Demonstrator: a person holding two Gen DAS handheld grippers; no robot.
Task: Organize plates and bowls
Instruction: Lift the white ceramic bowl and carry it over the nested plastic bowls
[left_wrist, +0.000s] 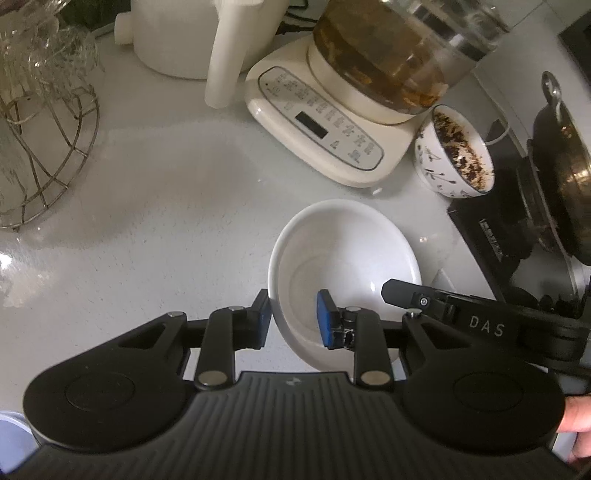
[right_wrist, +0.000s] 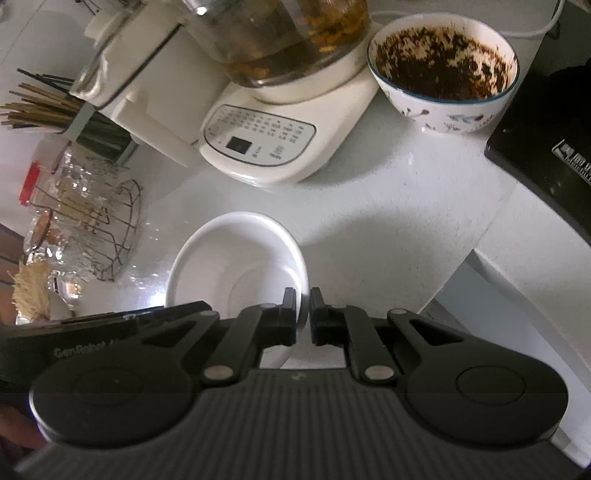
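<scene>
- Both grippers meet at one white bowl (left_wrist: 343, 258) on the pale countertop (left_wrist: 166, 206). Left gripper (left_wrist: 293, 319) straddles the bowl's near-left rim: its outer blue pad sits just outside the wall, its inner blue pad inside the bowl. Whether the pads actually press the wall cannot be told; the jaws stand partly apart with the rim between them.
- Right gripper (right_wrist: 303, 314) has its jaws pressed nearly together on the bowl's (right_wrist: 236, 266) opposite rim, pinching the thin wall edge.
- Plain, glossy and empty, the bowl is round with a faint ring at its bottom, and it sits in front of the cream kettle base (left_wrist: 325, 122) with its glass pot (left_wrist: 391, 51).
- Behind it, to the right, stands a patterned bowl (right_wrist: 443, 70) smeared inside with dark residue, beside a black cooktop (right_wrist: 543, 147).
- Only the left wrist view shows a dark pan (left_wrist: 565, 173) on the cooktop and the right gripper's arm marked "DAS".
- Only the right wrist view shows a chopstick holder (right_wrist: 48, 110); the wire rack with glassware (right_wrist: 85, 221) is clearer there.
</scene>
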